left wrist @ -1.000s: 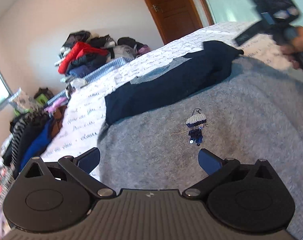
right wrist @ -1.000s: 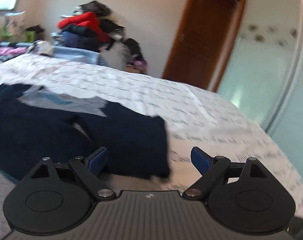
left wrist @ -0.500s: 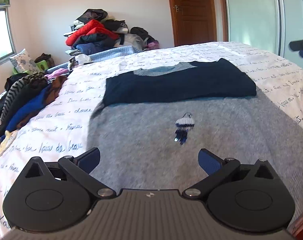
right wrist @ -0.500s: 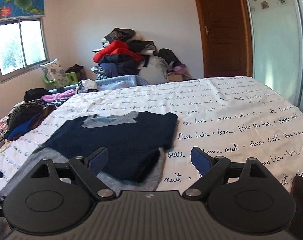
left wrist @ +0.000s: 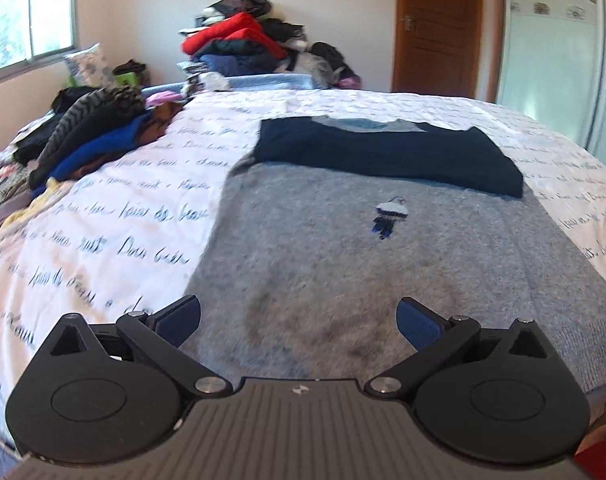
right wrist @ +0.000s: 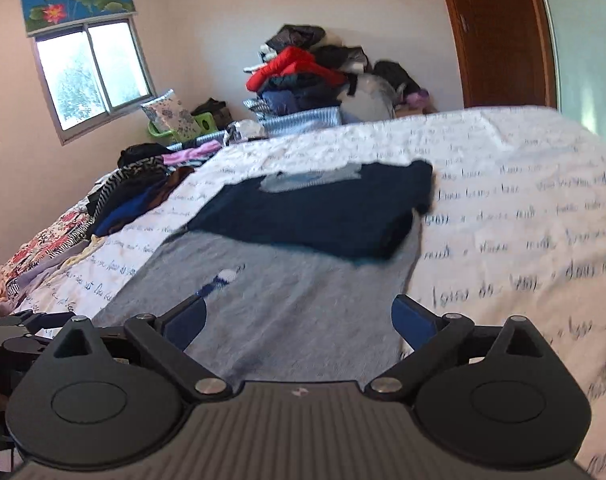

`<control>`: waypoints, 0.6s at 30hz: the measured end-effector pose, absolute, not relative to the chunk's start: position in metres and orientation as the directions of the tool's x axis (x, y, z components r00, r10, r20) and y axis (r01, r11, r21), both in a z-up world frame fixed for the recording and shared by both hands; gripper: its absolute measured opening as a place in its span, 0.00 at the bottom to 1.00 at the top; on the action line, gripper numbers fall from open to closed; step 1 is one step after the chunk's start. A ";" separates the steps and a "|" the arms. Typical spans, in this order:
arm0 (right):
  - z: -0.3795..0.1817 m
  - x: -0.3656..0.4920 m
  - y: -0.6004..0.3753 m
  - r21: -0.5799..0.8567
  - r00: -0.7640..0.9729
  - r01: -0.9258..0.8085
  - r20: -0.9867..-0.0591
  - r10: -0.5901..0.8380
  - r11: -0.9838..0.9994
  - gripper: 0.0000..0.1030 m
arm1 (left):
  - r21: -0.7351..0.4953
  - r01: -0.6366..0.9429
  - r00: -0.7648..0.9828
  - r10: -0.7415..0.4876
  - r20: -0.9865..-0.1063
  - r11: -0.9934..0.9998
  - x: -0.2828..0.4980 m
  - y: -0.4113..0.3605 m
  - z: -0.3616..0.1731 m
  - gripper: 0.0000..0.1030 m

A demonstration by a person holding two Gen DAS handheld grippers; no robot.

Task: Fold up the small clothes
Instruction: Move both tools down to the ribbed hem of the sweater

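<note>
On the bed, left wrist view: grey sweater spread flat from centre toward 6 o'clock, small embroidered figure just right of centre; navy garment lying folded across the sweater's far end at 12 to 1 o'clock, touching it. Left gripper at 6 o'clock, jaws spread wide, nothing between the pads, poised above the sweater's near part. Heap of loose clothes at 10 o'clock, a further pile at 12 o'clock.

Right wrist view: same navy garment at centre toward 1 o'clock, resting on the grey sweater running down to 6 o'clock. Right gripper at 6 o'clock, jaws just opened further, near their widest, empty.

Judged progress: navy piece apparently folded; grey sweater unfolded, not yet gripped; heaps at 9 to 10 o'clock likely left to do.
</note>
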State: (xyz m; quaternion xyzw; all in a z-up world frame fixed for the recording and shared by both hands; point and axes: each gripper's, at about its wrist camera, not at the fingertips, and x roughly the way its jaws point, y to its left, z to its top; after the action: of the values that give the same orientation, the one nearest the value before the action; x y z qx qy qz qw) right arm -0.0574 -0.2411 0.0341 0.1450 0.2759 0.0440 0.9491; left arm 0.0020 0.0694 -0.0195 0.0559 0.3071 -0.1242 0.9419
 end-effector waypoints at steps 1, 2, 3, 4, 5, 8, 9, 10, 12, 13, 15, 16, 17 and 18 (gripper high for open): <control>0.028 -0.059 -0.233 0.298 0.832 0.005 -0.532 0.162 0.955 0.97 | 0.008 0.244 0.777 -0.191 -0.600 0.970 0.001 0.074 -0.021 1.00; 0.024 -0.060 -0.227 0.289 0.827 0.008 -0.541 0.156 0.957 0.97 | -0.014 0.220 0.769 -0.182 -0.613 0.975 0.001 0.078 -0.023 1.00; 0.020 -0.061 -0.221 0.270 0.824 0.009 -0.548 0.146 0.963 0.97 | -0.039 0.190 0.758 -0.172 -0.629 0.981 0.002 0.084 -0.025 1.00; 0.017 -0.062 -0.216 0.245 0.820 0.015 -0.558 0.129 0.969 0.97 | -0.059 0.163 0.749 -0.162 -0.642 0.985 0.004 0.089 -0.027 1.00; 0.013 -0.063 -0.213 0.227 0.814 0.020 -0.569 0.116 0.974 0.97 | -0.073 0.140 0.744 -0.153 -0.651 0.987 0.004 0.093 -0.028 1.00; 0.003 -0.065 -0.209 0.223 0.793 0.022 -0.597 0.118 0.975 0.97 | -0.089 0.100 0.746 -0.134 -0.652 0.991 0.004 0.103 -0.027 1.00; 0.000 -0.065 -0.210 0.234 0.786 0.022 -0.604 0.128 0.972 0.97 | -0.089 0.100 0.749 -0.134 -0.649 0.991 0.003 0.105 -0.025 1.00; -0.003 -0.064 -0.212 0.248 0.780 0.023 -0.611 0.138 0.968 0.97 | -0.087 0.102 0.752 -0.134 -0.645 0.991 0.002 0.105 -0.024 1.00; -0.006 -0.065 -0.216 0.269 0.778 0.034 -0.612 0.143 0.963 0.97 | -0.080 0.103 0.756 -0.130 -0.642 0.991 0.001 0.105 -0.022 1.00; -0.007 -0.066 -0.218 0.273 0.779 0.039 -0.611 0.142 0.961 0.97 | -0.078 0.104 0.755 -0.129 -0.643 0.992 0.001 0.105 -0.021 1.00; -0.009 -0.067 -0.221 0.272 0.778 0.049 -0.614 0.134 0.961 0.97 | -0.077 0.105 0.751 -0.130 -0.647 0.991 0.002 0.103 -0.023 1.00; -0.010 -0.067 -0.221 0.273 0.776 0.051 -0.616 0.134 0.961 0.97 | -0.078 0.104 0.749 -0.130 -0.650 0.991 0.003 0.102 -0.024 1.00; -0.011 -0.067 -0.222 0.274 0.773 0.051 -0.619 0.136 0.960 0.97 | -0.079 0.104 0.746 -0.130 -0.654 0.992 0.004 0.102 -0.025 1.00; -0.012 -0.067 -0.222 0.275 0.770 0.051 -0.623 0.137 0.960 0.97 | -0.078 0.104 0.743 -0.129 -0.657 0.992 0.004 0.102 -0.026 1.00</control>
State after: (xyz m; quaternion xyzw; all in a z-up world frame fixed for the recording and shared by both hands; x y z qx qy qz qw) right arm -0.0665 -0.2216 -0.0122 0.1391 0.3381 0.0231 0.9305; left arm 0.0041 0.1017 -0.0261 -0.0182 0.3533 -0.0624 0.9332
